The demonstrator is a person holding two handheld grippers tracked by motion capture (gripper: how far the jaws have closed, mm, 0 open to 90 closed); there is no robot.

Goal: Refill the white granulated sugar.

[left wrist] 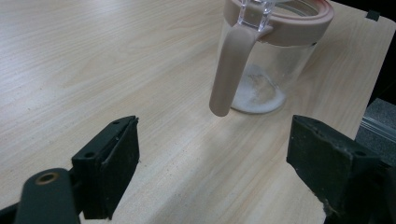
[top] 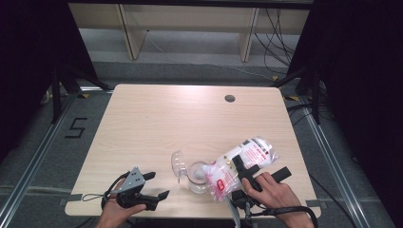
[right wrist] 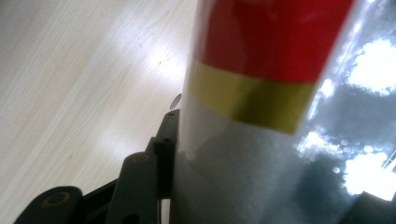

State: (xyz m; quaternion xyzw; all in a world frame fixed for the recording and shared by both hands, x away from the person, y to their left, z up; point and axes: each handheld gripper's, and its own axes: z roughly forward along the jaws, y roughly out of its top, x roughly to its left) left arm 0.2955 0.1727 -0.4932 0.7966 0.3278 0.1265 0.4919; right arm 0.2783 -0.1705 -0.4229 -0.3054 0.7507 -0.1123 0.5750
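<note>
Jaws of the right gripper (top: 248,172) clamp the bag (top: 240,166), seemingly tipped over the jar (top: 197,176); left gripper (top: 153,185) gapes wide.

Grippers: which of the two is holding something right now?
The right gripper: its jaws clamp the clear bag of white powder, tipped toward the jar. The left gripper is open with nothing between its jaws.

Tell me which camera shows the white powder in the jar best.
The left gripper view: the jar stands close, its powder plain through the clear wall. The high view shows the jar small, beside the bag. The right gripper view gives the bag up close.
</note>
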